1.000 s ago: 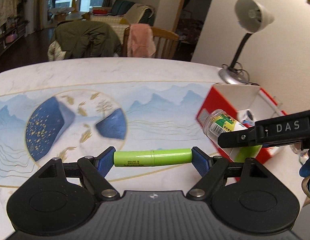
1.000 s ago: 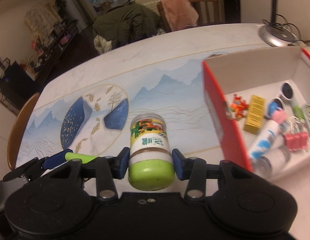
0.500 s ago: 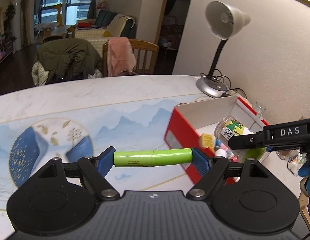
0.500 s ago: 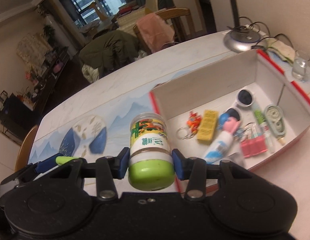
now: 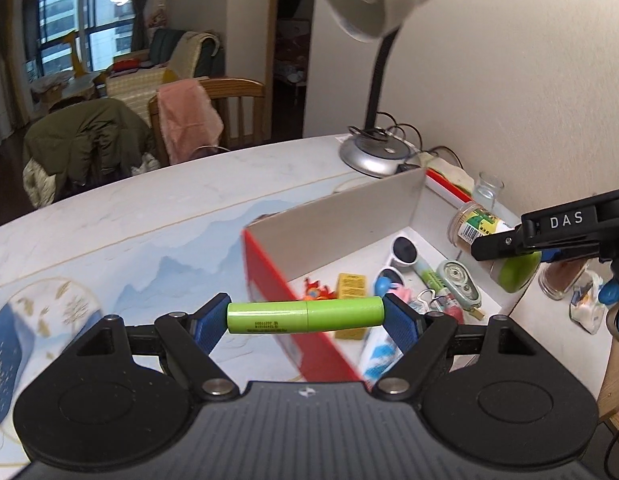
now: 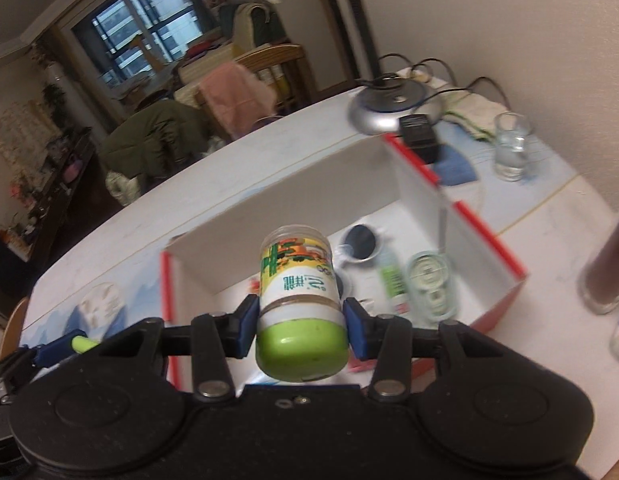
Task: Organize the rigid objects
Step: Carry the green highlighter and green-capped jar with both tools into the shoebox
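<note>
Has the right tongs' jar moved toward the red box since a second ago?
Yes. The jar, then over the tabletop beside the red box, now hangs over its open interior.

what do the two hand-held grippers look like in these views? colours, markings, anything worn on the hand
Both hand-held grippers, left and right, share a build: matte black body with two round lobes, a ribbed centre panel, black linkage arms on silver pivot screws, and blue finger pads. In the left wrist view the right one's side carries white "DAS" lettering. The hand behind it wears a blue glove. No sleeves visible.
</note>
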`<state>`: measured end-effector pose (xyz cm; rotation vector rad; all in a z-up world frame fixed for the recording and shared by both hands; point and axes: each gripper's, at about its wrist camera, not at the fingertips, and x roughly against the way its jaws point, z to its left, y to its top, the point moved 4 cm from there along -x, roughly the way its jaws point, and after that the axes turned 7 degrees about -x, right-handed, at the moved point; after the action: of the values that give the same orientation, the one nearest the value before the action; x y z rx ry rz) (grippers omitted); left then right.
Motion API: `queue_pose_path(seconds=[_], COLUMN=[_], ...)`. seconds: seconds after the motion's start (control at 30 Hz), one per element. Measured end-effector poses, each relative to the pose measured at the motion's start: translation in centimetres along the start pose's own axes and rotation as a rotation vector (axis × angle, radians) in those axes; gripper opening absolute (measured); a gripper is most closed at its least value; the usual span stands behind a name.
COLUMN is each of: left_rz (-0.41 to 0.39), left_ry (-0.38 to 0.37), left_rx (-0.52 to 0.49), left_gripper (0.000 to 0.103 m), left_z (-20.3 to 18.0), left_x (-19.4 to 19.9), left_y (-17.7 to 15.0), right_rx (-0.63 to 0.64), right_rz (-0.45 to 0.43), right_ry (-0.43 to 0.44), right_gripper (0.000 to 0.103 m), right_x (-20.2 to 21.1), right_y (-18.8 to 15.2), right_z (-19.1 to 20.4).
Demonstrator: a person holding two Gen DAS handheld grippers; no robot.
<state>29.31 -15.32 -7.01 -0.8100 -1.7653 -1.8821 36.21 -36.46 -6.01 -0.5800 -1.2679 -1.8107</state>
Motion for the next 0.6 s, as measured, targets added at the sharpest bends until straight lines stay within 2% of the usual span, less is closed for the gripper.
queue_pose_path(seconds=[0.27,0.47,0.6], left_rz=[0.048,0.096,0.142], left_ry=[-0.011,-0.011,-0.022], left_rx=[-0.095,-0.151,-0.153], left_gripper=[0.082,0.082,0.082], left_z=[-4.2,-6.4,-7.1], left_x=[-4.4,-7.6,-9.3], left_y=[1.6,2.1,1.9], right_rx=[0.000,0.037,0.070], right_rz=[0.020,0.047,0.075], right_ry=[-0.039,-0.057,-0.057], right_gripper=[0.044,0.044,0.044], right_x=[-1.9,-4.0,-5.6], right_y=[1.5,2.2,2.2], right_z=[-3.7,-4.5,-4.5])
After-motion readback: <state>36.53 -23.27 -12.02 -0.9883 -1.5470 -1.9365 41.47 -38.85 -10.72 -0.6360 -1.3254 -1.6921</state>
